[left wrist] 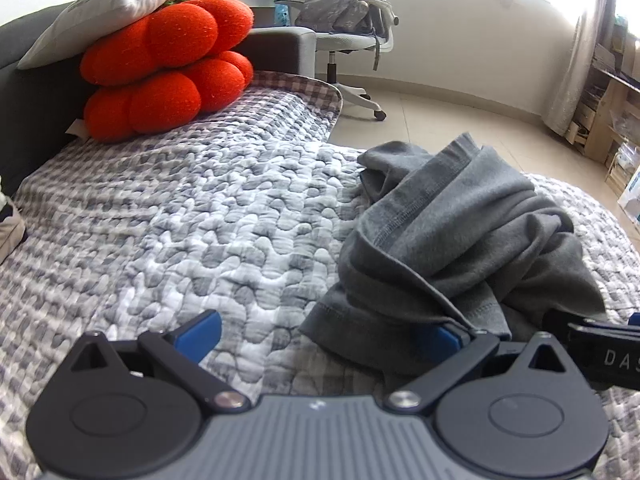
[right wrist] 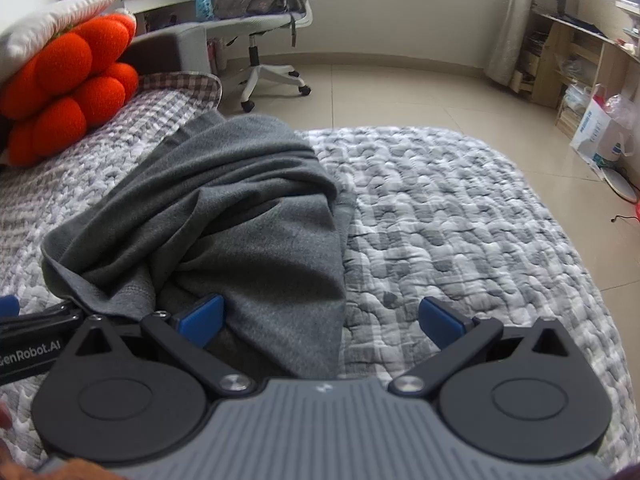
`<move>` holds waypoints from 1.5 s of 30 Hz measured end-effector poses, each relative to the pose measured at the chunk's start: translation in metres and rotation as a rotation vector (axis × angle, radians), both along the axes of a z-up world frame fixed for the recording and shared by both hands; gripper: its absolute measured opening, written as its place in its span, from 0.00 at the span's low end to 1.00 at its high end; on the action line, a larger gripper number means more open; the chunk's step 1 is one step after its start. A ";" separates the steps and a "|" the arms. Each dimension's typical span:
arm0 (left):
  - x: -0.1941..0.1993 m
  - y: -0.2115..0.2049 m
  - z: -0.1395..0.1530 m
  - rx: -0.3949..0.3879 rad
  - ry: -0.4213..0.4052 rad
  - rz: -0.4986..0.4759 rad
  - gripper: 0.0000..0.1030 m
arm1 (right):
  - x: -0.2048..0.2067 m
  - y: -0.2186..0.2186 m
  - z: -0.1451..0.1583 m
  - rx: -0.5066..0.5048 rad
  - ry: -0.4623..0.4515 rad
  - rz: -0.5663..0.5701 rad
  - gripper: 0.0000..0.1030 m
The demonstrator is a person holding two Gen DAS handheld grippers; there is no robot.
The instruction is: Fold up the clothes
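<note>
We are seeing a grey-and-white quilt covering the bed. At its far left corner two red plush cushions are sitting stacked, with a white pillow lying on top of them. Beyond the bed's far edge an office chair is standing on the tiled floor, a backpack resting on its seat.

garment on quilt, cushions behind

"GenRobot.AI" on left gripper ("DAS" opposite)
</note>
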State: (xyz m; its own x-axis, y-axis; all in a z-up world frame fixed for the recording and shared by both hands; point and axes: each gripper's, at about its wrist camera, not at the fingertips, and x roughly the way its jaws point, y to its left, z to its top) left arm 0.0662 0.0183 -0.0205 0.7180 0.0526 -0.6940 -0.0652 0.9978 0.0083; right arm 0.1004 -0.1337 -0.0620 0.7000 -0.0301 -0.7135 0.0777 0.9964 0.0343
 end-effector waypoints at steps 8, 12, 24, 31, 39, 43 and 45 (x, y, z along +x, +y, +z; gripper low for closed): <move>0.015 -0.006 -0.017 0.034 0.025 -0.028 1.00 | 0.012 -0.004 -0.014 0.037 0.049 0.039 1.00; 0.016 -0.007 -0.021 0.037 0.014 -0.031 1.00 | 0.013 -0.006 -0.017 0.051 0.046 0.057 1.00; 0.011 -0.002 -0.025 0.024 -0.018 -0.052 1.00 | 0.002 -0.006 -0.021 0.036 -0.003 0.086 1.00; 0.012 0.003 -0.014 -0.003 0.049 -0.060 1.00 | -0.008 -0.019 -0.016 0.060 0.005 0.127 1.00; 0.005 0.023 0.003 -0.115 -0.021 -0.058 0.99 | -0.020 -0.035 -0.005 0.096 -0.018 0.104 1.00; 0.003 0.032 0.009 -0.165 -0.051 -0.055 0.94 | -0.022 -0.039 -0.003 0.106 -0.023 0.091 1.00; 0.005 0.036 0.009 -0.205 -0.057 -0.054 0.90 | -0.023 -0.039 -0.002 0.110 -0.026 0.087 1.00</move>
